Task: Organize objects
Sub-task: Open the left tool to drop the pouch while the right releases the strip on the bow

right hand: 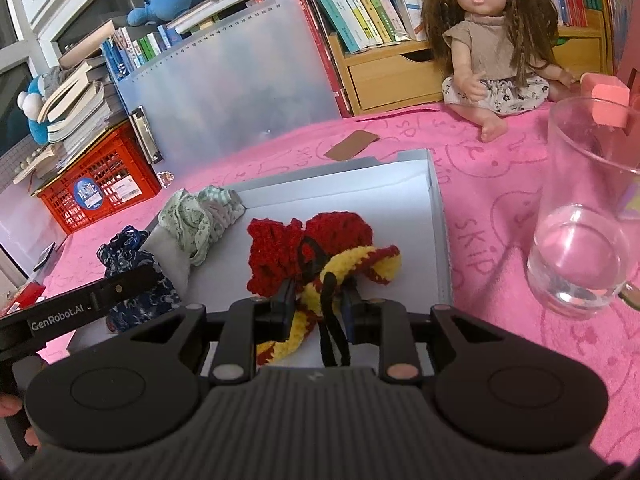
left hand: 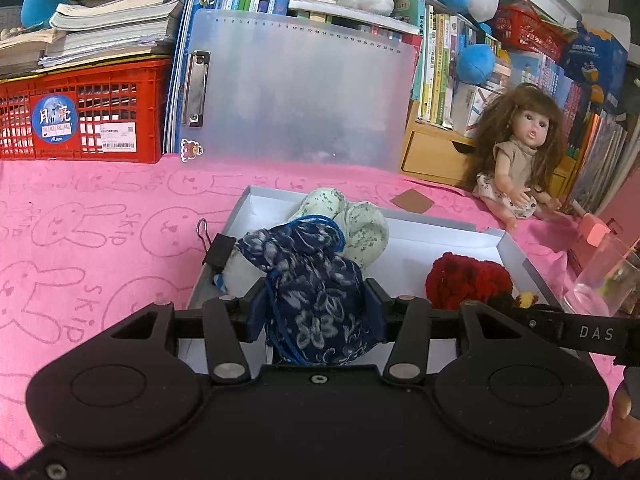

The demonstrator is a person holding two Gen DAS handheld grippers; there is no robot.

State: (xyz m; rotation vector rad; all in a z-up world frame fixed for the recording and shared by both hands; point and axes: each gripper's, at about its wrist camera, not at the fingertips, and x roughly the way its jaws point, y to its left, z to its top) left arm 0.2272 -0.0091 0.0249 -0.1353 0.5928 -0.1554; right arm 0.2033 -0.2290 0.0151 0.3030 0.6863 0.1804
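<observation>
A shallow white box (left hand: 516,256) lies on the pink cloth. My left gripper (left hand: 316,312) hangs over the box's near left part, its blue pads pressed on both sides of a dark blue floral drawstring pouch (left hand: 312,288). Behind the pouch a pale green floral cloth bundle (left hand: 360,228) lies in the box. In the right wrist view, a red and yellow crochet piece (right hand: 296,248) with black cords rests on the box floor (right hand: 360,192). My right gripper (right hand: 318,312) stands slightly open around the piece's yellow tail and cords, without squeezing them.
A black binder clip (left hand: 218,252) sits on the box's left rim. To the right stand a glass (right hand: 580,220) and a seated doll (right hand: 492,40). At the back are a frosted clipboard (left hand: 300,92), a red crate (left hand: 80,116), books and plush toys. A brown card (left hand: 412,202) lies behind the box.
</observation>
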